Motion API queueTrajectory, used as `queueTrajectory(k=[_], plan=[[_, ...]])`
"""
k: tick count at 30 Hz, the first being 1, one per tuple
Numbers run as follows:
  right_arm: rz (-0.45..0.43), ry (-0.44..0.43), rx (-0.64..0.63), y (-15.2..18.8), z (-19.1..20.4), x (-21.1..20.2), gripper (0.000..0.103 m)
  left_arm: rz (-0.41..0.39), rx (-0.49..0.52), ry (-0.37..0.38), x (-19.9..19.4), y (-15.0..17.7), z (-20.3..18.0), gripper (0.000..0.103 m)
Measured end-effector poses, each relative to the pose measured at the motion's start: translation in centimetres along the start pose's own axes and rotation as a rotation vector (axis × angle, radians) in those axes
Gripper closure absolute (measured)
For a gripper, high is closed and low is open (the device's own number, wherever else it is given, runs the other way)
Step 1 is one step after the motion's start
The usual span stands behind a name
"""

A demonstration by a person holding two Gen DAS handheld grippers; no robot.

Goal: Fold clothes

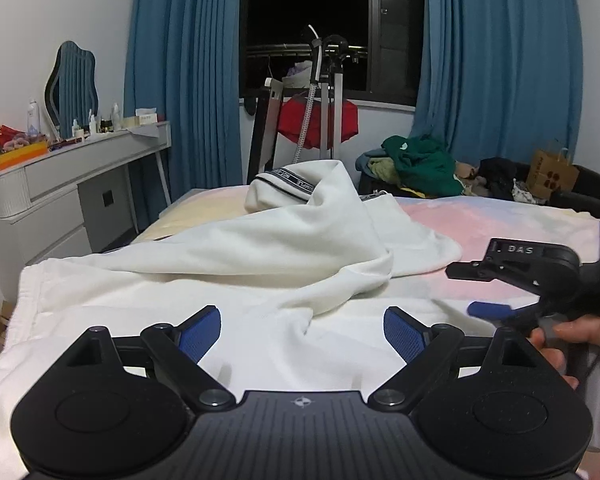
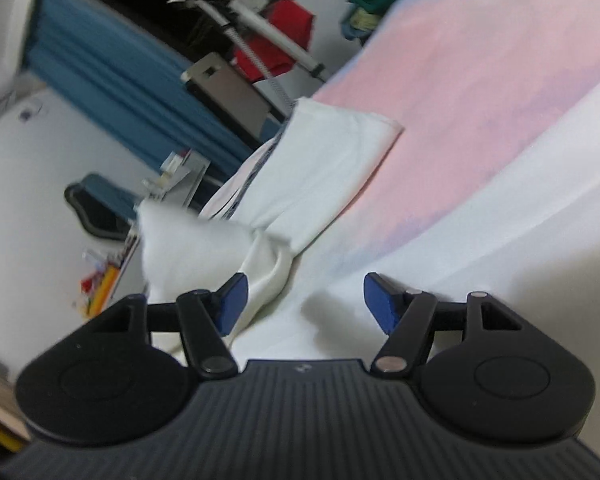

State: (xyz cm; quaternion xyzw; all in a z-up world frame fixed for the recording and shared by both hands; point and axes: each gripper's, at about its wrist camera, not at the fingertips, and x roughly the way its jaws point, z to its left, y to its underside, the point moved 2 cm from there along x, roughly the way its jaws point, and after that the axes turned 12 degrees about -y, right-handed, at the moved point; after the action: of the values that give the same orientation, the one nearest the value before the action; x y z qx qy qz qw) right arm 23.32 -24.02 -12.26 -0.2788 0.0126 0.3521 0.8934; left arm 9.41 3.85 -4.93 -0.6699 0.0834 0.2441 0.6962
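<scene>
Left wrist view, white garment (image 1: 236, 256) rumpled on bed (image 1: 520, 216), both jaws wide, dresser (image 1: 60, 184) beside

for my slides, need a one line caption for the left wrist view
Open left claw poised over a crumpled white garment on the bed.

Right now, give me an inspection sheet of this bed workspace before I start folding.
Surface: bed, pastel pink sheet, mostly covered.
Job's things: white garment crumpled, unfolded, black-banded part raised at the far end.
Clutter: pile of green clothes and paper bag beyond the bed.
Grippers: left hand-held gripper open over the garment; right hand-held gripper open, tilted.
Cables: thin cable at the right hand, partly visible.
Surroundings: dresser, blue curtains, dark window.
</scene>
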Motion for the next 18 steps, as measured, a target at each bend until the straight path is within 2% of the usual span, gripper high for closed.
queueTrajectory(k=[2, 5, 6, 9, 11, 12, 13, 14, 18], plan=[[-0.045, -0.003, 0.049, -1.2, -1.2, 1.3, 0.037, -0.014, 0.004, 0.001, 0.9, -0.3, 0.0, 0.013], [-0.113, -0.011, 0.107, -3.1, -3.3, 3.5, 0.038, -0.064, 0.063, -0.026, 2.6, -0.8, 0.7, 0.013], [-0.131, -0.012, 0.115, -3.5, -3.8, 4.2, 0.039, -0.065, 0.047, -0.030, 3.3, -0.8, 1.4, 0.013], [-0.171, 0.025, 0.115, -4.8, -4.6, 6.6, 0.043, 0.020, -0.053, -0.026, 6.3, -0.1, 3.4, 0.013], [-0.185, 0.074, 0.084, -5.7, -4.4, 8.3, 0.046, 0.084, -0.082, -0.018, 8.1, 0.4, 3.8, 0.013], [-0.180, 0.105, 0.065, -6.1, -4.3, 9.1, 0.052, 0.106, -0.091, -0.010, 8.8, 0.6, 4.0, 0.013], [-0.176, 0.136, 0.045, -6.5, -4.2, 9.9, 0.071, 0.116, -0.098, 0.000, 9.2, 0.7, 4.1, 0.013], [-0.170, 0.168, 0.029, -6.9, -4.1, 10.5, 0.080, 0.120, -0.100, 0.005, 9.6, 0.8, 4.2, 0.013], [-0.217, 0.203, 0.024, -9.1, -3.8, 8.9, 0.094, 0.130, -0.079, 0.017, 10.0, 1.2, 3.8, 0.013]])
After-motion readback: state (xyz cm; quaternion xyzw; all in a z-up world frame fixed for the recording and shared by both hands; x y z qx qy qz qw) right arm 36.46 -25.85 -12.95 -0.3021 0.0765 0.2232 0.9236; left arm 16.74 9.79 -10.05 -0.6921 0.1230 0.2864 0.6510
